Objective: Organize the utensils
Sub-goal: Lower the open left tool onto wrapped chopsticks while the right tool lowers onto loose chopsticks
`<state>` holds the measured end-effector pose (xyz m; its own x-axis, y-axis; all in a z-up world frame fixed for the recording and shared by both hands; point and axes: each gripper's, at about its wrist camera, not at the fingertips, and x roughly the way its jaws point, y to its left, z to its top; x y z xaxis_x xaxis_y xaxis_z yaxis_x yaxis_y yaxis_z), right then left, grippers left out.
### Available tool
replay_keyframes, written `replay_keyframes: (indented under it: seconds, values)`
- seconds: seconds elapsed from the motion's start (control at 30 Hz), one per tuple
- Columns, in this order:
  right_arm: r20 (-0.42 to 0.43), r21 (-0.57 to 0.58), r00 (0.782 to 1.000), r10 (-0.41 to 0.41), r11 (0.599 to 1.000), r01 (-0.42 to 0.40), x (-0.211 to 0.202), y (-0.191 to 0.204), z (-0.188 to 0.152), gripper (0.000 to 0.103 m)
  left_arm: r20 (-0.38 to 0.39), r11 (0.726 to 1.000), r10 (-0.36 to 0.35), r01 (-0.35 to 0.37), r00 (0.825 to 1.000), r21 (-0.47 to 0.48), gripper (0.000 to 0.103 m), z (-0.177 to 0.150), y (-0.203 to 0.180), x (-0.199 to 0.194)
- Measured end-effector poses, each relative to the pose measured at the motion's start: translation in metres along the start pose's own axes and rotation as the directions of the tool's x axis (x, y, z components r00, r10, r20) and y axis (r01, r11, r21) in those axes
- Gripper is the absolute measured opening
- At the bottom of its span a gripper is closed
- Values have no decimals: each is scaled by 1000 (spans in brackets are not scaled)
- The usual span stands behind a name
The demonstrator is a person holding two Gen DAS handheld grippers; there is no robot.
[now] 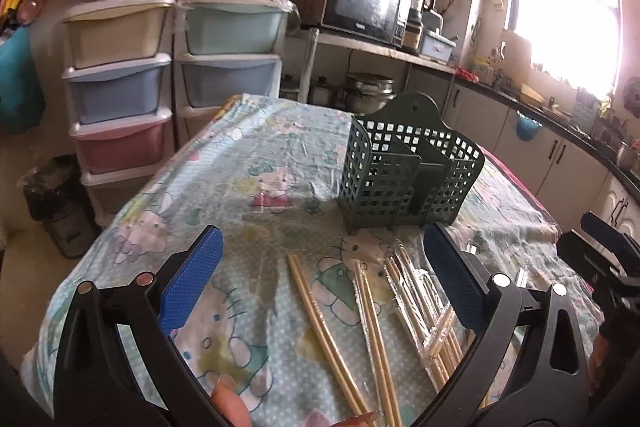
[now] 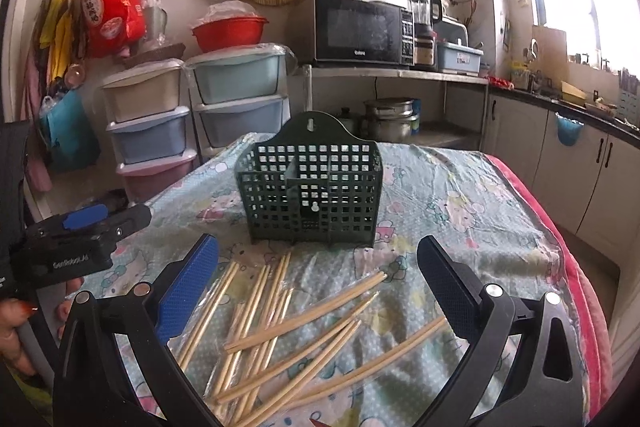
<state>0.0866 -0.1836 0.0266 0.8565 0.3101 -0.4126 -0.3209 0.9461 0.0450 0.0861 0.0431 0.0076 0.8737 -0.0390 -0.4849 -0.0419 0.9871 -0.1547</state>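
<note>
A dark green lattice utensil holder (image 1: 408, 171) stands upright on the table, also in the right wrist view (image 2: 312, 195). Several wooden chopsticks (image 1: 372, 323) lie loose on the cloth in front of it, some in clear plastic sleeves; they also show in the right wrist view (image 2: 288, 331). My left gripper (image 1: 320, 283) is open and empty above the chopsticks. My right gripper (image 2: 316, 291) is open and empty above the pile. The left gripper also shows at the left edge of the right wrist view (image 2: 80, 239).
The table carries a patterned cartoon cloth (image 2: 460, 211). Stacked plastic drawers (image 1: 120, 87) stand behind the table at left. A shelf with a microwave (image 2: 360, 31) and pots is behind. A kitchen counter (image 2: 568, 115) runs along the right.
</note>
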Motion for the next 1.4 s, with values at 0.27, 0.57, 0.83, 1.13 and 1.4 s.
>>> replay_keyframes:
  seconds: [0.27,0.57,0.83,1.13,1.4]
  values:
    - [-83,36,997,-3,999,6,28,-25,13,97,-126,998,-26,33,992,51,93,7,-13,44]
    - [-233,89,973,8,996,14,67,-52,4,97,-341,983,-95,141,935,114,92,-5,-26,101]
    - [-332,138,942,59,990,-14,99,-60,-5,84,-446,979,-162,202,880,42,75,-13,-20,126]
    - [-429,191,896,116,981,-36,139,-69,-16,58,-499,969,-212,245,840,2,48,-18,-20,141]
    - [-472,244,870,144,969,-28,160,-86,-26,48,-511,971,-210,240,834,-8,35,-16,-17,151]
